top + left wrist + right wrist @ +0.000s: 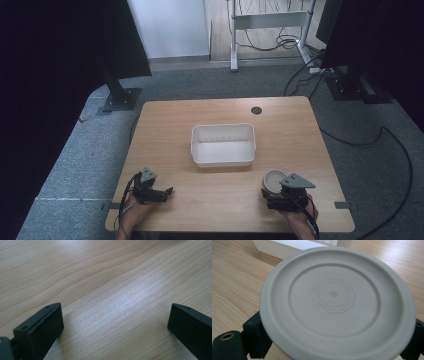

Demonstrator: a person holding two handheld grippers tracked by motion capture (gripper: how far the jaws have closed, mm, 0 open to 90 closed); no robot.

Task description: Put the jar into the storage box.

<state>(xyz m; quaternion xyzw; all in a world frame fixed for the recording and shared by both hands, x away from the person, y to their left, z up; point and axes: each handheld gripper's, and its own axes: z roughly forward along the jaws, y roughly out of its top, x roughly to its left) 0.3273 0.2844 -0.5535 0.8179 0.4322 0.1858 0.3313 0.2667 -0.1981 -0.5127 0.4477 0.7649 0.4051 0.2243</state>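
Left gripper [167, 191]: jaws apart over bare table [220, 195], near left.
Right gripper [265, 192]: clamped on the lid [337, 302], near right.
Tub [223, 145]: centre.

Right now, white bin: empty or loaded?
Empty. The high view shows the white bin with a bare floor and nothing inside. The round grey lid sits outside it, between the jaws of the right gripper.

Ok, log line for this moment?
left gripper: open, over bare table | right gripper: shut on round lid | white bin: empty
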